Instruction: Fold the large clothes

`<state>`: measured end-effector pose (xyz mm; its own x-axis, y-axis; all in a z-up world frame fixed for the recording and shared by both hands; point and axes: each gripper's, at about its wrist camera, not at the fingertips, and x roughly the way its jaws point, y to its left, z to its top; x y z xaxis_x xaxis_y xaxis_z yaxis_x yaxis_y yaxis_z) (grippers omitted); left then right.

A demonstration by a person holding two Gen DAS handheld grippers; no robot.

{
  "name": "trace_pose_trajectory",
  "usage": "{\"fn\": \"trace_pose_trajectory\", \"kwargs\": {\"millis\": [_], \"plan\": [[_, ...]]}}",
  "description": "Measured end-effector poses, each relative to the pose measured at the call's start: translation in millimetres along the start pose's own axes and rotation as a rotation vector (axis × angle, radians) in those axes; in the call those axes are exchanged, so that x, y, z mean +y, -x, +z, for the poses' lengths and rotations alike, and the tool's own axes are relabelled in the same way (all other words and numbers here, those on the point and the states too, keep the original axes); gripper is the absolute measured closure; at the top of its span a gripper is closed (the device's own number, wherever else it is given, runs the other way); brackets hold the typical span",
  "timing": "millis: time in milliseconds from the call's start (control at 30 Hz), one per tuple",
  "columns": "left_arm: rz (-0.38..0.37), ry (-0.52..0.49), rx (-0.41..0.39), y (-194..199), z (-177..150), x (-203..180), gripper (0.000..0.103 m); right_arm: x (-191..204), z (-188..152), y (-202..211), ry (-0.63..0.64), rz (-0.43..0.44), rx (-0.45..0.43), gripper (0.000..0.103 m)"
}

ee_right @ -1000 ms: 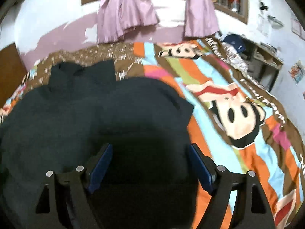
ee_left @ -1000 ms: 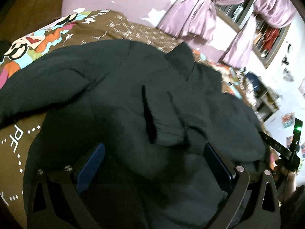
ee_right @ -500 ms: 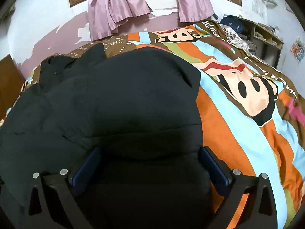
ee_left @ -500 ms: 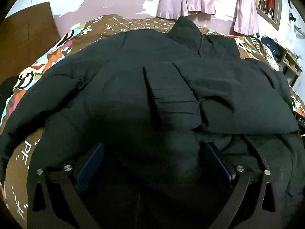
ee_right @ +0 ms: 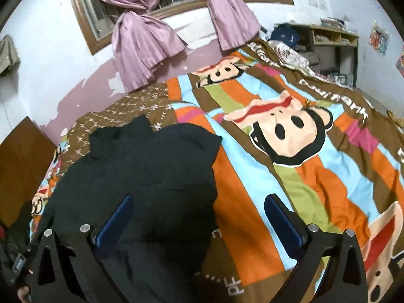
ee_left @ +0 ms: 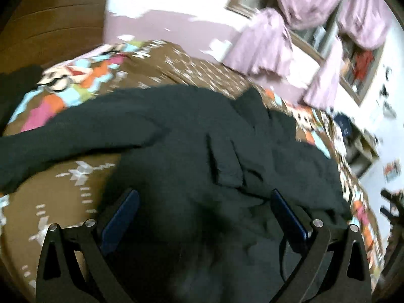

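While the black jacket (ee_right: pixel 141 176) lies on the bed (ee_right: pixel 315 176), collar away from me, my right gripper (ee_right: pixel 199 217) has just opened wide, empty, over its right edge; my left gripper (ee_left: pixel 202 214) gapes above its middle, nearer the spread sleeve (ee_left: pixel 75 136).

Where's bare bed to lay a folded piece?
Free: the striped monkey-print bedspread right of the black padded jacket, toward the wooden shelf. A smaller brown patch lies under the outstretched sleeve. The jacket crowds the middle.
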<state>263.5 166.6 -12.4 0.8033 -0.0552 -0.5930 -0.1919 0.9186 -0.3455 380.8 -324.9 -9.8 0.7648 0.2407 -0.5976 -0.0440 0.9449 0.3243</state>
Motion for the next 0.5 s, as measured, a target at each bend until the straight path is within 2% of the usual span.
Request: {"fn": "trace_pose_trajectory", "kwargs": {"millis": [100, 200, 267, 400, 467, 500], "plan": [[0.029, 0.055, -0.015, 26.3, 13.6, 23.5, 0.002, 30.7, -5.7, -1.2, 0.052, 0.026, 0.017, 0.000], [0.093, 0.157, -0.016, 49.1, 19.0, 64.0, 0.002, 78.7, -12.2, -17.3, 0.151, 0.065, 0.054, 0.000], [0.140, 0.249, -0.043, 63.6, 16.3, 100.9, 0.002, 115.0, -17.3, -31.0, 0.226, 0.091, 0.067, 0.000], [0.257, 0.478, -0.053, 73.1, 7.9, 182.6, 0.002, 182.2, -31.9, -69.4, 0.323, 0.144, 0.109, 0.000], [0.278, 0.604, -0.074, 76.4, 3.2, 212.9, 0.002, 210.3, -41.4, -88.4, 0.358, 0.165, 0.133, 0.000], [0.273, 0.702, -0.090, 77.7, -1.0, 231.7, 0.002, 221.3, -46.3, -95.4, 0.373, 0.173, 0.140, 0.000]]}}
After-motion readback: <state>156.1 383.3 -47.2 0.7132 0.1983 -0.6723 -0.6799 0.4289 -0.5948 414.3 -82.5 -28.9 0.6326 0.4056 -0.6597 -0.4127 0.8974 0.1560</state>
